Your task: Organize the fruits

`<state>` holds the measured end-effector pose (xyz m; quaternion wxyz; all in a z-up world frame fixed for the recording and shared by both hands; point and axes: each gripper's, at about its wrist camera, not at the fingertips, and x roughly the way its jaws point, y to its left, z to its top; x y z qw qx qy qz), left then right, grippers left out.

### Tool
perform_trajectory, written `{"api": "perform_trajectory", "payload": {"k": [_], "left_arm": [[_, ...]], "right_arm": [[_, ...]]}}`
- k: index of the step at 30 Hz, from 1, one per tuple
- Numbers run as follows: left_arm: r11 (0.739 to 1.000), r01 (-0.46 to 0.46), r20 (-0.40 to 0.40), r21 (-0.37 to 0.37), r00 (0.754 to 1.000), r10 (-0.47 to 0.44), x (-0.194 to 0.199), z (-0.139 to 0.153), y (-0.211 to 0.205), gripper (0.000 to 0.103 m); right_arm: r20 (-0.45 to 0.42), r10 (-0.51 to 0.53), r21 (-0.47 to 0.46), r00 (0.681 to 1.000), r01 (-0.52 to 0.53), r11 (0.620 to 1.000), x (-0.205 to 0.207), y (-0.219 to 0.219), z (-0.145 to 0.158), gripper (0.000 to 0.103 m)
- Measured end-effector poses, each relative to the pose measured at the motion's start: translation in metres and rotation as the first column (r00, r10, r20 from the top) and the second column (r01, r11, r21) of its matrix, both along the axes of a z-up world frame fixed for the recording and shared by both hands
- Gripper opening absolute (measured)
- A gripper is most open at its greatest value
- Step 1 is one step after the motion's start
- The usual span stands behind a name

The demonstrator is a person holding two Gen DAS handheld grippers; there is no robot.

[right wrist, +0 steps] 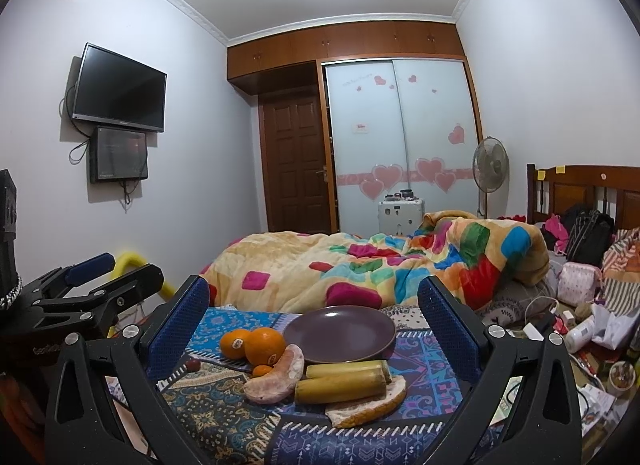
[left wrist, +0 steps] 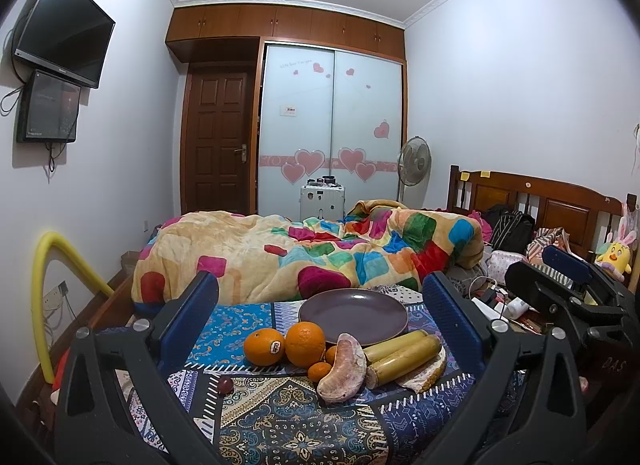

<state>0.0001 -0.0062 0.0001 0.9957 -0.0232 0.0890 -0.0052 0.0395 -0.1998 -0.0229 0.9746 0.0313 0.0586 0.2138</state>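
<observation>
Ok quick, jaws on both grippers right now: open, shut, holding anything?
Left gripper: jaws wide open, holding nothing, raised short of the fruit.
Right gripper: jaws wide open, holding nothing, raised short of the fruit.

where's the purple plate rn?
In both wrist views the purple plate sits empty on the patterned cloth, just behind the oranges and sugarcane pieces, before the quilt.

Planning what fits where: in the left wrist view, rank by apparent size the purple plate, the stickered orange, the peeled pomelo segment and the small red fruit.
1. Purple plate
2. Peeled pomelo segment, though it lies nearer the camera
3. Stickered orange
4. Small red fruit
</observation>
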Motion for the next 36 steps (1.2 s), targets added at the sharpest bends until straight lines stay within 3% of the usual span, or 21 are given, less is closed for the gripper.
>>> {"api": "perform_trajectory", "payload": {"k": [20, 30, 36], "left_arm": [[1.0, 0.0, -0.047, 0.001, 0.999, 0.0, 0.01, -0.017, 0.012, 0.103], [0.998, -0.049, -0.22, 0.031, 0.974, 0.055, 0.035, -0.061, 0.045, 0.103], [0.998, -0.06, -0.332, 0.022, 0.941, 0.064, 0.054, -0.088, 0.064, 0.088]], "right_arm": [[-0.042, -0.021, -0.016, 0.999, 0.02, 1.0, 0.011, -0.001, -0.009, 0.103], [-0.184, -0.073, -0.14, 0.98, 0.048, 0.989, 0.04, -0.004, -0.055, 0.103], [-0.287, -0.096, -0.215, 0.953, 0.033, 0.976, 0.055, -0.001, -0.086, 0.103]]}}
